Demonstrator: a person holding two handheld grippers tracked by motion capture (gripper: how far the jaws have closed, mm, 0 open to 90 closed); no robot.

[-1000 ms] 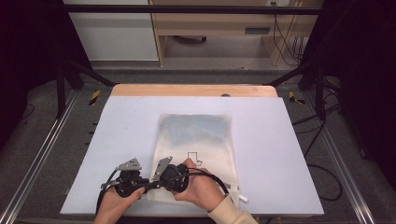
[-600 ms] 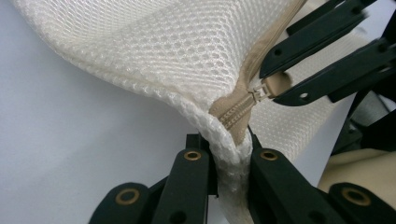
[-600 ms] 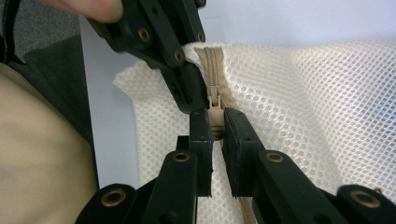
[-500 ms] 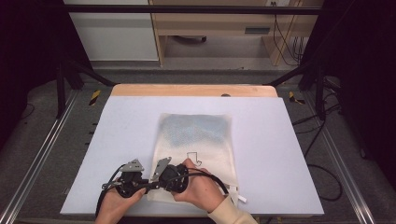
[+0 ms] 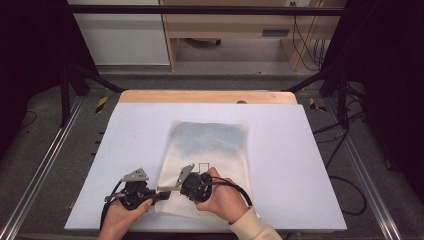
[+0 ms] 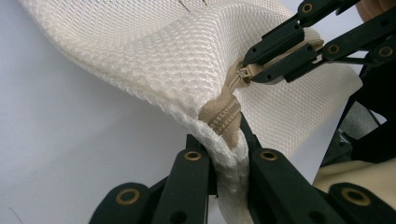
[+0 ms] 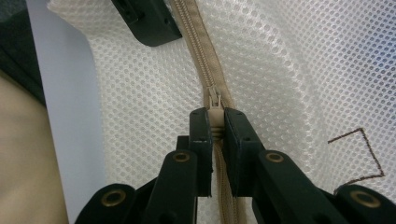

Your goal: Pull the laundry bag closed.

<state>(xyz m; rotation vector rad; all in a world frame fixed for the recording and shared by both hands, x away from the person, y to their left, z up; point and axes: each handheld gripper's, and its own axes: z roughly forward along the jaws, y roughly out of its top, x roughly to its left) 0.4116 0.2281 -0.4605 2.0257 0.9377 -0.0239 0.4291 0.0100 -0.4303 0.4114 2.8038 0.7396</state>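
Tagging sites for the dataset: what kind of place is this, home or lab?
Most likely a lab recording bench, not a home: a white table inside a black metal frame, cables trailing on grey carpet, a wooden desk behind.

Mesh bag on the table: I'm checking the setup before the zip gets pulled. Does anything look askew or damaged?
Nothing looks damaged. The mesh bag lies slightly askew on the table. Its near corner is lifted and puckered where the left gripper clamps it. The right gripper pinches the zipper pull.
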